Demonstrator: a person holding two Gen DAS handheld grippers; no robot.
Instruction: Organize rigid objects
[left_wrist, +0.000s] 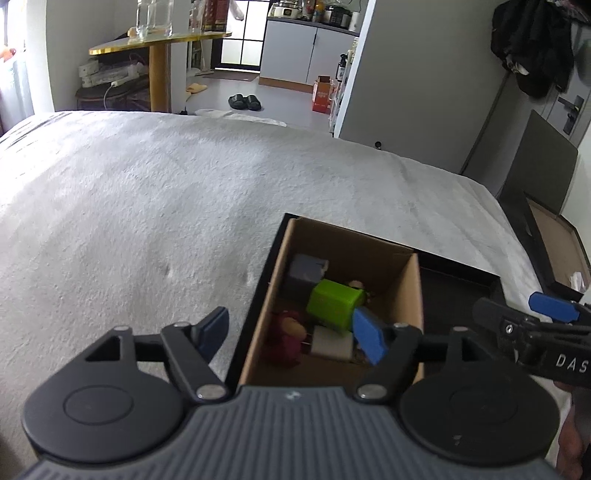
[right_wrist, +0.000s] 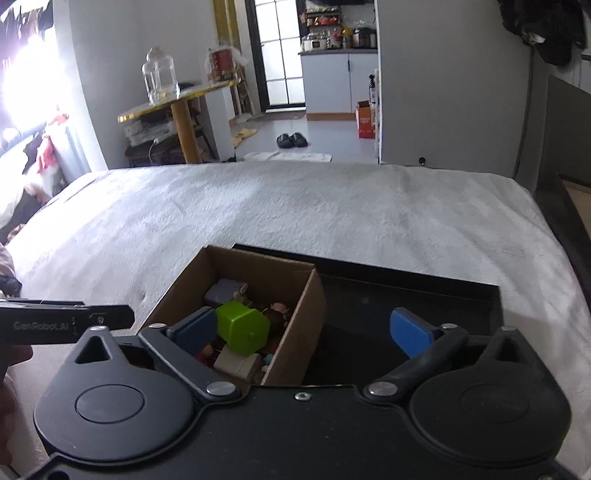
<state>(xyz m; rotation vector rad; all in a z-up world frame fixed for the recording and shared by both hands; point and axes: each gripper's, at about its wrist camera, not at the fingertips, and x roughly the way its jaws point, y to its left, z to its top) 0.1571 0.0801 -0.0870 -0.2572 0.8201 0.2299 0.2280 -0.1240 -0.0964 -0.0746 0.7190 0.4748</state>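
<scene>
An open cardboard box (left_wrist: 369, 243) stands in the left part of a black tray (left_wrist: 458, 280) on the bed. Inside lie a green block (left_wrist: 334, 304), a grey cube (left_wrist: 304, 271), a white block (left_wrist: 330, 341), a dark red soft figure (left_wrist: 284, 336) and small figurines. My left gripper (left_wrist: 291, 334) hovers open above the box's near left wall, holding nothing. In the right wrist view my right gripper (right_wrist: 303, 330) hangs open and empty over the box's right wall (right_wrist: 306, 314) and the tray (right_wrist: 406, 291), with the green block (right_wrist: 243, 326) beside its left finger.
A grey blanket (left_wrist: 166, 192) covers the bed around the tray. Beyond the far edge are a round yellow table (left_wrist: 159, 40) with glass jars, black slippers (left_wrist: 244, 101) on the floor and an orange carton (left_wrist: 322, 94). A dark frame (left_wrist: 532, 221) stands right of the bed.
</scene>
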